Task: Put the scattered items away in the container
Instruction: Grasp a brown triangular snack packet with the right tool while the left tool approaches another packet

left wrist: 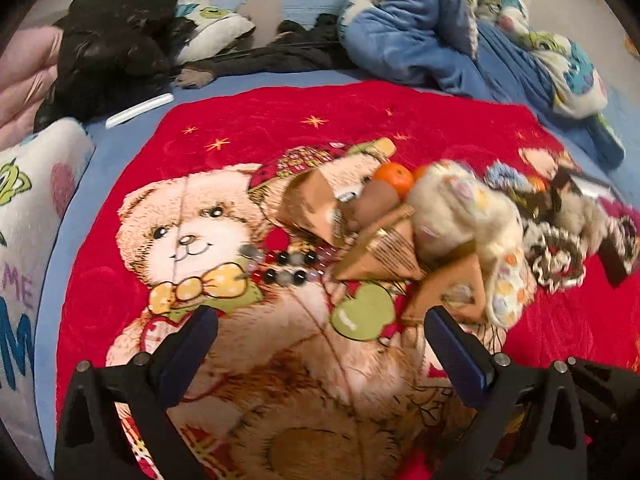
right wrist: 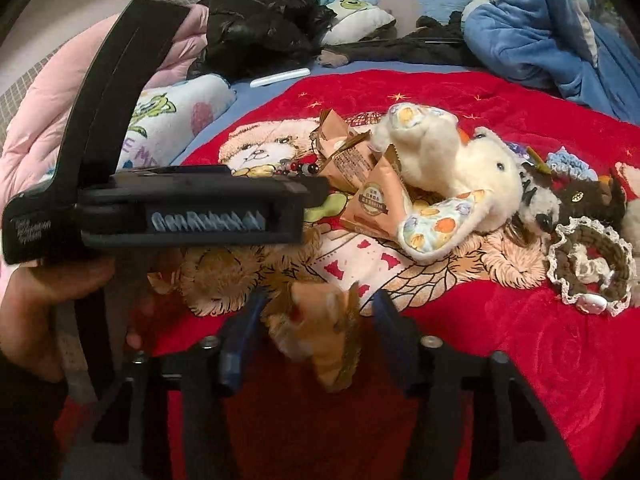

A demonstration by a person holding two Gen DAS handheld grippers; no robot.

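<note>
- The right gripper (right wrist: 316,320) has an orange snack packet (right wrist: 320,332) between its fingers (right wrist: 390,328). The picture blurs there, so I cannot tell whether the pads truly pinch the packet or only bracket it.
- Best to make sure of that grip on the packet's body rather than its crimped edge before any lift, since such a wrapper would likely slip or crumple.
- The left gripper (left wrist: 320,344) hangs with fingers (left wrist: 192,344) spread wide and empty over the red bear blanket (left wrist: 280,120) on the bed.
- The rest of the scatter lies in a heap on that blanket: more packets (right wrist: 352,164), a white plush rabbit (right wrist: 452,160), a bead bracelet (left wrist: 280,266), an orange fruit (left wrist: 394,176).
- A small crocheted basket (right wrist: 592,264) sits near the heap's right side; I'd guess that is the container, and it looks soft, so drop things in gently.
- The left handle crosses the right's view, so keep the two hands apart.
</note>
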